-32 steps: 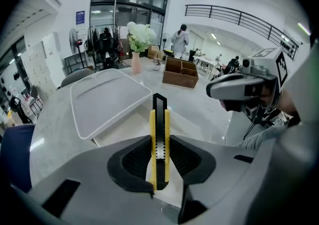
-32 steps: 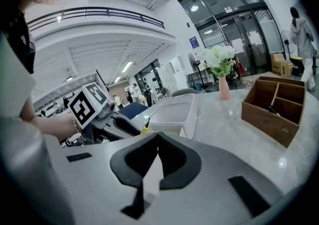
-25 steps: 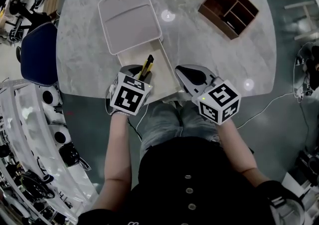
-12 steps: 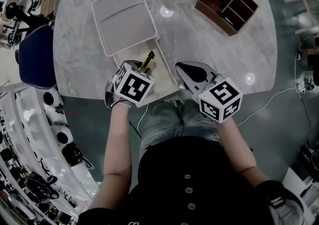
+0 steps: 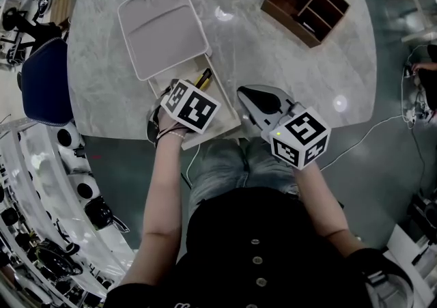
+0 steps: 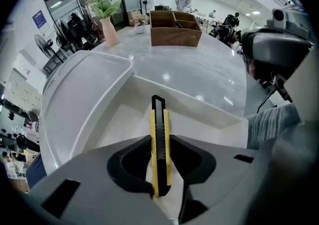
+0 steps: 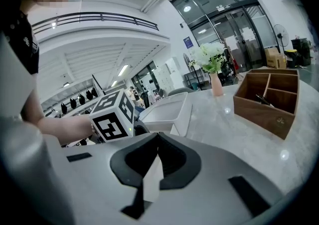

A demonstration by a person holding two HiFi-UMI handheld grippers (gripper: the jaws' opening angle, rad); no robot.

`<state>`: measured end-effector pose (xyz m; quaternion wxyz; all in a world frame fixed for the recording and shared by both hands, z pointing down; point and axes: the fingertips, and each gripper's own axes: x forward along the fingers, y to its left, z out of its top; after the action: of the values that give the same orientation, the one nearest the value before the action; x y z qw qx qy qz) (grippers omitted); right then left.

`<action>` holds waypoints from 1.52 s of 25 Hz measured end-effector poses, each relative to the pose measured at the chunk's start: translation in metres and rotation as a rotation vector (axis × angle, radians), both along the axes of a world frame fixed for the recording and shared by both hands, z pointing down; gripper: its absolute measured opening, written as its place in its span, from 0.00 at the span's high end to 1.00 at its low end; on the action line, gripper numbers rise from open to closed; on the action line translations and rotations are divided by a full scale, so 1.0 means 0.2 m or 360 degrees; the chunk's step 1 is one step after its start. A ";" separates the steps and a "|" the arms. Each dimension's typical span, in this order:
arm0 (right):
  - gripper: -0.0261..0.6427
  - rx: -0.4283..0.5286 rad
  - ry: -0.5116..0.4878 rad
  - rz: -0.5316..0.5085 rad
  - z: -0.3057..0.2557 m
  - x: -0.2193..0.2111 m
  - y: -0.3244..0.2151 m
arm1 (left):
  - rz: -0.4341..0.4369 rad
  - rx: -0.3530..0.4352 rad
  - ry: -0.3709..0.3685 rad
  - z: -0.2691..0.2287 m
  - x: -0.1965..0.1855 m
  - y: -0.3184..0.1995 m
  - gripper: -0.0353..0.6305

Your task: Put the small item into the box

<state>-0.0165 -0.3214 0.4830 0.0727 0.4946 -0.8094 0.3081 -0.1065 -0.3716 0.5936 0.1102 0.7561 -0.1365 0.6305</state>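
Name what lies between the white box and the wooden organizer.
Nothing: bare marble tabletop runs from white box to wooden organizer, per the head view.

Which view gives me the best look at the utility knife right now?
The left gripper view: the yellow-and-black utility knife stands centred, clamped between the fingers, over the open white box. The head view shows only its tip poking past the marker cube. The right gripper view shows that cube, not the knife.

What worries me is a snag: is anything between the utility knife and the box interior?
Nothing visible. The left gripper holds the yellow utility knife above the open white box; its lid lies aside.
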 end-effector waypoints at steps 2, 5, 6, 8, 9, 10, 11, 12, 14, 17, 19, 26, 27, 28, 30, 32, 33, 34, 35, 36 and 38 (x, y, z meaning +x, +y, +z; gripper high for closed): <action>0.96 0.0008 -0.0006 0.0002 -0.01 0.00 0.00 | 0.0016 -0.0005 -0.0035 0.02 0.00 0.00 0.76; 0.96 0.0010 -0.0012 0.0008 -0.01 0.02 0.00 | 0.0025 -0.0003 -0.0077 0.04 0.01 0.00 0.76; 0.96 0.0005 -0.0012 0.0013 -0.01 0.03 0.01 | 0.0032 -0.0002 -0.0091 0.04 0.01 0.00 0.76; 0.96 -0.0009 -0.0010 0.0025 0.00 0.04 0.01 | 0.0055 0.0005 -0.0120 0.05 0.01 0.00 0.76; 0.96 -0.0015 -0.0007 0.0031 0.00 0.05 0.01 | 0.0066 0.0009 -0.0131 0.06 0.01 0.00 0.76; 0.96 -0.0019 -0.0003 0.0035 0.01 0.05 0.01 | 0.0072 0.0012 -0.0138 0.06 0.02 0.00 0.76; 0.96 -0.0020 -0.0002 0.0037 0.01 0.05 0.01 | 0.0074 0.0014 -0.0143 0.06 0.02 0.00 0.76; 0.96 -0.0019 -0.0005 0.0038 0.01 0.06 0.02 | 0.0074 0.0017 -0.0144 0.06 0.02 0.00 0.75; 0.96 -0.0016 -0.0023 0.0043 0.00 0.06 0.02 | 0.0075 0.0026 -0.0142 0.06 0.02 0.00 0.75; 0.96 -0.0020 -0.0024 0.0049 0.00 0.06 0.02 | 0.0092 0.0047 -0.0144 0.06 0.02 0.00 0.75; 0.96 -0.0023 -0.0017 0.0052 0.00 0.06 0.03 | 0.0121 0.0067 -0.0150 0.06 0.02 0.01 0.75; 0.96 -0.0017 0.0000 0.0054 -0.01 0.08 0.04 | 0.0132 0.0059 -0.0082 0.05 0.04 0.03 0.66; 0.96 -0.0015 0.0003 0.0047 -0.01 0.07 0.03 | 0.0131 0.0044 -0.0053 0.04 0.05 0.04 0.65; 0.96 -0.0013 0.0006 0.0038 -0.01 0.07 0.03 | 0.0128 0.0036 -0.0025 0.03 0.05 0.04 0.65; 0.96 -0.0004 0.0010 0.0012 -0.02 0.05 0.03 | 0.0120 0.0048 0.0014 0.00 0.06 0.05 0.64; 0.96 0.0008 0.0013 -0.0022 -0.03 0.02 0.02 | 0.0107 0.0079 0.0048 -0.03 0.06 0.04 0.63; 0.96 0.0012 0.0015 -0.0041 -0.03 0.01 0.02 | 0.0094 0.0095 0.0072 -0.04 0.05 0.03 0.63; 0.96 0.0015 0.0018 -0.0059 -0.03 0.00 0.02 | 0.0079 0.0113 0.0102 -0.06 0.05 0.02 0.63; 0.96 0.0018 0.0024 -0.0075 -0.04 -0.01 0.02 | 0.0063 0.0130 0.0134 -0.08 0.05 0.02 0.63; 0.96 0.0022 0.0030 -0.0089 -0.04 -0.02 0.02 | 0.0044 0.0143 0.0166 -0.10 0.05 0.01 0.63; 0.96 0.0035 0.0041 -0.0113 -0.06 -0.04 0.01 | -0.0008 0.0152 0.0233 -0.14 0.03 0.01 0.63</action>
<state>-0.0235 -0.3189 0.4717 0.0885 0.4702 -0.8289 0.2900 -0.0998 -0.3704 0.5664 0.0852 0.8043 -0.1599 0.5660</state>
